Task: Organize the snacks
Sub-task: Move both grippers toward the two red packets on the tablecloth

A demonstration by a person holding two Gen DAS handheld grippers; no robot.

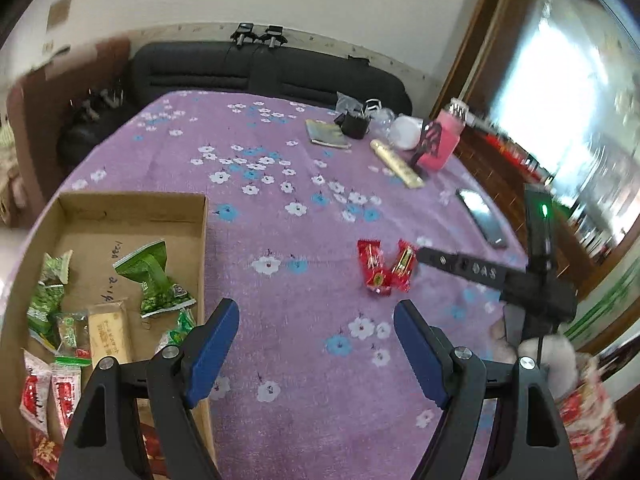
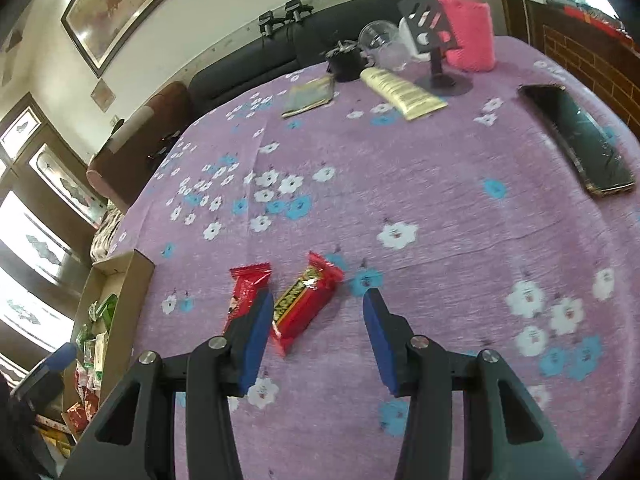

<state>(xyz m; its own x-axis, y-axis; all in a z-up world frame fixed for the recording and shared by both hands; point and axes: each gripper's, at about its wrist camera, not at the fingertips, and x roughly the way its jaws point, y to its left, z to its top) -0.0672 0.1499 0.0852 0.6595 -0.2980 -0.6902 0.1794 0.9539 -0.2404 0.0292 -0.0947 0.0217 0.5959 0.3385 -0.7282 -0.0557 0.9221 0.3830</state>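
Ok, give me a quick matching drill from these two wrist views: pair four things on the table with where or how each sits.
Things:
1. shallow brown cardboard box
2. two red foil snack bars
3. flat black phone
4. pink sleeved bottle

Places or states:
A. standing upright at the far edge of the table, beside a black stand
B. lying loose on the purple flowered cloth, just ahead of the right gripper
C. holding green and red snack packets
D. lying flat near the table's right edge

Pairs: 1-C, 2-B, 3-D, 4-A
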